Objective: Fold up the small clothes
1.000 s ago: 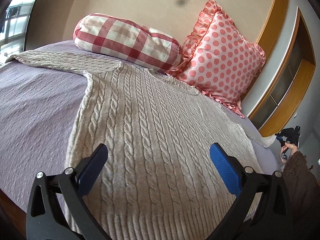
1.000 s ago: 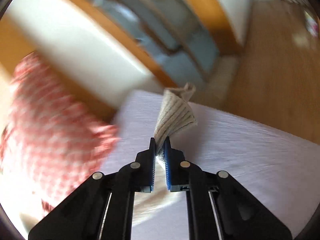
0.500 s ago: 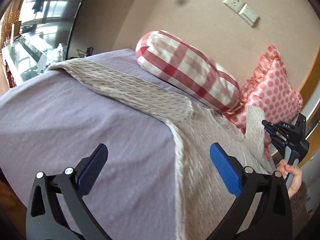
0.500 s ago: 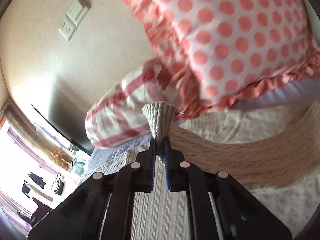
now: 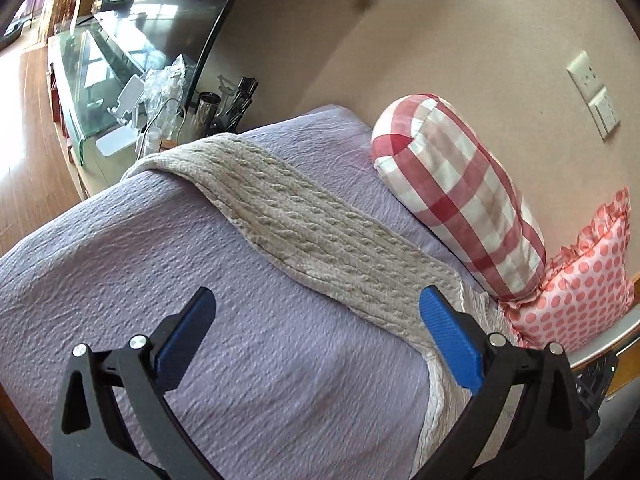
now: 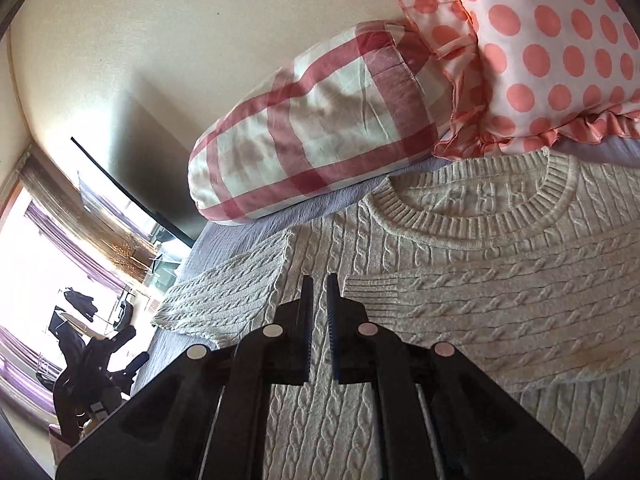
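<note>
Cream cable-knit sweater (image 6: 500, 248) lies flat on the lavender textured bedspread (image 5: 200, 280), ribbed round collar toward the pillows. All positions below are taken from the sweater.

Just beyond the collar: red-and-white checked bolster pillow (image 6: 320, 120), lying along the beige wall (image 6: 160, 60). Beside the bolster, also past the collar: pink polka-dot ruffled cushion (image 6: 560, 52), its frill touching the bolster's end.

One sleeve is folded across the chest, cuff (image 6: 372, 296) resting on the body of the knit just below the collar. The other sleeve (image 5: 312, 236) stretches straight out over the bedspread, away from the body, its far end draped over the bed edge.

Right gripper (image 6: 318, 312): directly above the chest, tips just beside the folded cuff. Black fingers nearly together, a narrow gap between them, nothing in the gap. No cloth held.

Left gripper (image 5: 320, 336): over the bedspread beside the outstretched sleeve. Blue pads (image 5: 450, 336) spread wide apart, holding nothing. One pad sits over the sleeve near the shoulder, the other over bare bedspread.

Past the far sleeve end, off the bed: glass-topped side table (image 5: 92, 92) with clutter, small items too indistinct to name. White wall sockets (image 5: 592, 92) on the wall above the bolster.
</note>
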A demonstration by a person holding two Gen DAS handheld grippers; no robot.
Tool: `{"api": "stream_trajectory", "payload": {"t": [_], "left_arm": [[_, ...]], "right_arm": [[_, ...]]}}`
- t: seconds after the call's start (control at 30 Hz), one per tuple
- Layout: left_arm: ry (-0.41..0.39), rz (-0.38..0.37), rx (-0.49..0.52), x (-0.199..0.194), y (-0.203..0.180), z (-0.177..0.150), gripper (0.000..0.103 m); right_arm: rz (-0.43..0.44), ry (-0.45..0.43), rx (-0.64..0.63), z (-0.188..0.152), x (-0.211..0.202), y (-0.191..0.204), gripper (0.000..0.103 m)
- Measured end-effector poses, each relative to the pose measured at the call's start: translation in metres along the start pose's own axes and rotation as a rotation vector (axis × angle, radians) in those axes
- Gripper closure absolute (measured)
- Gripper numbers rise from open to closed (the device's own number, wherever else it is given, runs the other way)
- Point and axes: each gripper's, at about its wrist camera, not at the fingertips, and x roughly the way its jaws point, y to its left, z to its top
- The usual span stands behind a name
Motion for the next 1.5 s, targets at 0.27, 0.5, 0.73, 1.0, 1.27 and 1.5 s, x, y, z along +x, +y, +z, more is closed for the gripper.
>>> {"api": "stream_trajectory", "payload": {"t": [0.27, 0.5, 0.73, 1.0, 1.27, 1.5], "left_arm": [[0.016, 0.022, -0.196, 0.032, 0.042, 0.046, 0.01], [0.015, 0.144, -0.28, 0.057, 0.071, 0.099, 0.087], [-0.109, 0.211, 0.07, 0.027, -0.05, 0.093, 0.097], [0.004, -0.225, 0.659, 0.03, -0.329, -0.072, 0.097], [0.334, -0.367, 1.056, 0.07, -0.407, -0.28, 0.08], [0.213, -0.304, 0.921, 0.013, -0.318, -0.224, 0.039]], "right_arm": [[0.035, -0.031, -0.04, -0.013, -0.069, -0.012, 0.046], [0.015, -0.117, -0.071, -0.024, -0.131, -0.033, 0.033], [-0.025, -0.229, -0.056, -0.026, -0.188, -0.075, 0.028], [-0.041, -0.304, 0.078, -0.031, -0.22, -0.134, 0.028], [-0.028, -0.227, 0.192, -0.034, -0.215, -0.174, 0.026], [-0.096, -0.115, 0.215, -0.007, -0.173, -0.181, 0.027]]}}
